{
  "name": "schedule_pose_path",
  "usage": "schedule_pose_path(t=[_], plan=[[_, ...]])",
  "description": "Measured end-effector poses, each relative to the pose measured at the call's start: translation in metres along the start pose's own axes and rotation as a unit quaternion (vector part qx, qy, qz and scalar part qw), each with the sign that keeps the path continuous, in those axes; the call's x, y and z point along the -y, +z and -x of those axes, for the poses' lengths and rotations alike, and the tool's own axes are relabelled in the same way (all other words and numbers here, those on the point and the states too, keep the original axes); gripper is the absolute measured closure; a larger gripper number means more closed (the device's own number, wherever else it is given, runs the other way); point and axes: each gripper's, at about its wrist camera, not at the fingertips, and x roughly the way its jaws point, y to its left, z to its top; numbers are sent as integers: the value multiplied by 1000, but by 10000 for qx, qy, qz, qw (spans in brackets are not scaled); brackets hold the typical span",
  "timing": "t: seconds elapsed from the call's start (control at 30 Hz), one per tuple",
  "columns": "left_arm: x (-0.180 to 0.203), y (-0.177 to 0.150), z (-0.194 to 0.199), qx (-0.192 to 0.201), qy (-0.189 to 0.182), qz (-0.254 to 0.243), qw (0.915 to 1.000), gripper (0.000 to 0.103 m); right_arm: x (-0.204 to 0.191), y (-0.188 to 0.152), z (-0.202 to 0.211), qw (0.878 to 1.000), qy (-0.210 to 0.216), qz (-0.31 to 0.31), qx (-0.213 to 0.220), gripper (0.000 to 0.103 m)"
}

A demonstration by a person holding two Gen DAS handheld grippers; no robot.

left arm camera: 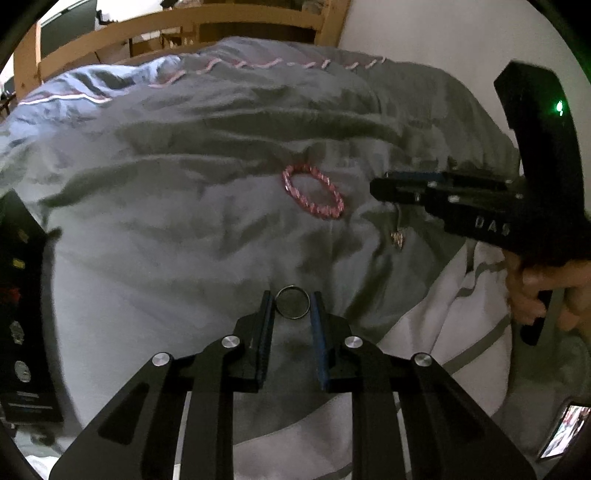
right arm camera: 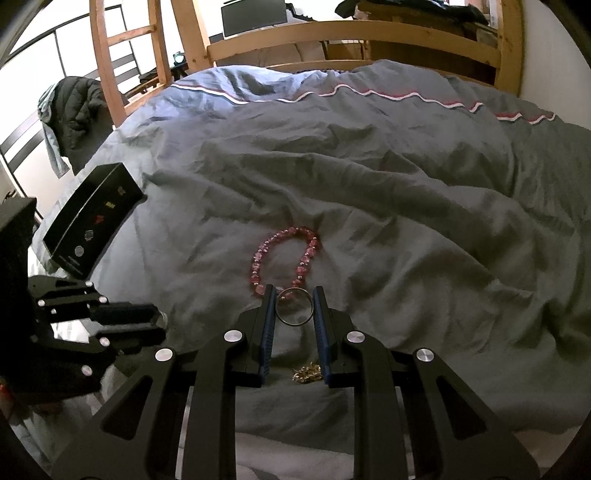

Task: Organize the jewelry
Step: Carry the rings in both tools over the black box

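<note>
A pink beaded bracelet (left arm camera: 313, 191) lies on the grey duvet, also in the right wrist view (right arm camera: 284, 260). My left gripper (left arm camera: 293, 306) is shut on a metal ring (left arm camera: 293, 306), held above the duvet. My right gripper (right arm camera: 294, 306) is shut on a second metal ring (right arm camera: 294, 306), just before the bracelet. A gold chain piece (right arm camera: 306, 373) lies under the right gripper's fingers. A small pendant (left arm camera: 398, 238) hangs below the right gripper (left arm camera: 384, 192) in the left wrist view. A black jewelry box (right arm camera: 92, 218) sits at the bed's left edge.
The grey duvet (right arm camera: 406, 206) is rumpled with folds. A wooden bed frame (right arm camera: 351, 33) runs along the far side. A white pillow or sheet (left arm camera: 443, 314) lies at the near right. A phone (left arm camera: 565, 430) lies at the lower right. The left gripper (right arm camera: 122, 317) shows at the left.
</note>
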Motion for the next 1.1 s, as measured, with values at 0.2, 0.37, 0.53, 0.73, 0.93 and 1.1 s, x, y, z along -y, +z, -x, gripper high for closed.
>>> schedule_pose_path(t=[0.2,0.37,0.53,0.73,0.93,1.1], plan=[[-8,5,16,157,140,68,9998,84,-13,4,2,9999,9,162,-23,82],[-21,10,35,320,364,147,9987,84,-30,11,7,9994,36,357,-24,82],[-46,11,62,527,704,373,9954,84,-50,21,10,9985,94,545,-4,82],[-82,7,99,769,1084,733,9884,84,-92,40,10,9956,290,892,61,82],[-121,-3,130,960,1451,1161,9779,84,-135,58,3,9915,512,1187,146,82],[-141,-8,142,1013,1556,1370,9730,84,-168,70,-5,9875,686,1410,186,82]])
